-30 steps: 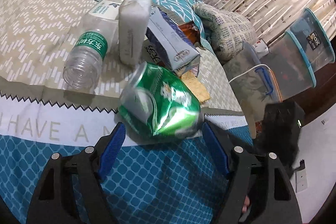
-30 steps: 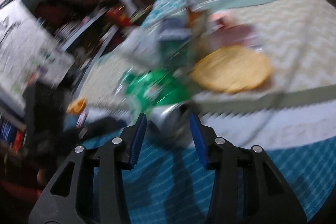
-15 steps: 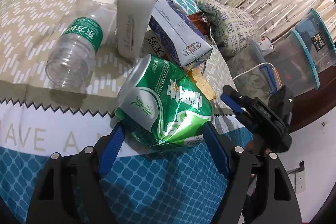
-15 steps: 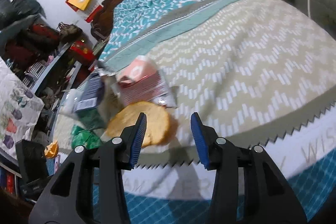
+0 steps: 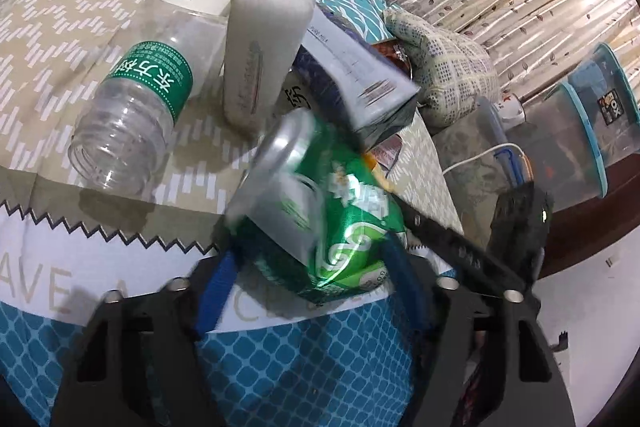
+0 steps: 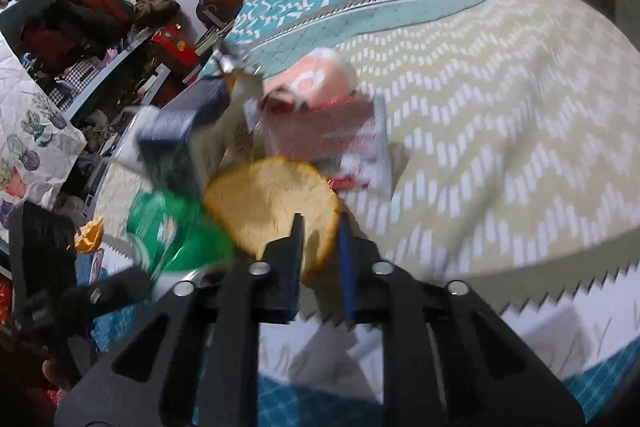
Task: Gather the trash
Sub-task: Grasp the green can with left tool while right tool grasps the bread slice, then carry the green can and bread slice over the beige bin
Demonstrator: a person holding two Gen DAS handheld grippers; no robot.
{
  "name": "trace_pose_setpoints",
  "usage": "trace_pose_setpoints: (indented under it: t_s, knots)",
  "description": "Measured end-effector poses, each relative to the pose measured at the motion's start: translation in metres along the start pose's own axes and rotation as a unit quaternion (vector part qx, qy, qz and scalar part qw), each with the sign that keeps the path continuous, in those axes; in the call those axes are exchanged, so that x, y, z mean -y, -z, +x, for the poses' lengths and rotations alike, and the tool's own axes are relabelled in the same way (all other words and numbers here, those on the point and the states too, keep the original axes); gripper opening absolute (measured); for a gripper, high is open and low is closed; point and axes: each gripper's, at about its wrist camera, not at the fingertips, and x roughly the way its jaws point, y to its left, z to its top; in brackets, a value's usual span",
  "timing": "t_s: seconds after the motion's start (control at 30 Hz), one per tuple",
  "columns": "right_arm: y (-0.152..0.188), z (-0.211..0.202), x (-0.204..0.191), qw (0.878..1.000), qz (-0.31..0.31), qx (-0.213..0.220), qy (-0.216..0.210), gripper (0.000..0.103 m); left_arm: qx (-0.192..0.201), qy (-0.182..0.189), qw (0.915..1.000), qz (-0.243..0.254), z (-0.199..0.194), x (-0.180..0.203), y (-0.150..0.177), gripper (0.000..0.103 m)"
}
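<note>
A dented green can (image 5: 344, 227) lies at the near edge of the bedspread (image 5: 60, 7). My left gripper (image 5: 310, 279) has its blue pads against both sides of the can, and its jaws are closing. My right gripper (image 6: 320, 239) is closing too, with the rim of a round yellow cracker (image 6: 272, 203) filling the narrow gap between its pads. One of its fingers (image 5: 440, 239) shows as a dark bar beside the can. Behind the can lie a clear bottle (image 5: 132, 115), a white tube (image 5: 260, 39) and a blue milk carton (image 5: 360, 79). A red wrapper (image 6: 332, 123) lies past the cracker.
A patterned pillow (image 5: 444, 67) and clear storage tubs with blue rims (image 5: 580, 139) sit beyond the bed's right side, before a curtain. A piece of orange peel (image 6: 88, 235) lies near the can. Cluttered shelves (image 6: 80, 27) stand off the bed.
The left jaws have narrowed onto the can, which has tipped up. The right gripper swung from the can to the cracker, narrowed its jaws around the rim, and came into the left view.
</note>
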Motion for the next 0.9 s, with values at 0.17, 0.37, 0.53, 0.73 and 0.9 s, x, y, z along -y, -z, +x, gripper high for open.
trace_pose_setpoints:
  t_s: [0.17,0.37,0.53,0.73,0.9]
  knots:
    - [0.025,-0.018,-0.009,0.999,0.006,0.004,-0.04,0.013,-0.01,0.005,0.9998,0.015,0.001,0.009,0.003,0.036]
    - [0.048,-0.039,-0.015,0.999,0.007,0.015,-0.051,0.013,-0.02,0.008,0.9993,0.032,-0.009,0.017,0.019,0.035]
    - [0.06,-0.057,-0.001,0.998,0.027,0.032,-0.045,0.013,-0.025,0.01,0.9988,0.041,-0.02,0.016,0.033,0.035]
    - [0.07,-0.08,0.03,0.995,0.077,0.056,-0.036,0.013,-0.021,0.009,0.9969,0.076,-0.031,0.031,0.043,0.034]
    - [0.077,-0.104,0.054,0.991,0.104,0.085,-0.03,0.013,-0.042,0.014,0.9935,0.105,-0.012,0.059,0.046,0.034]
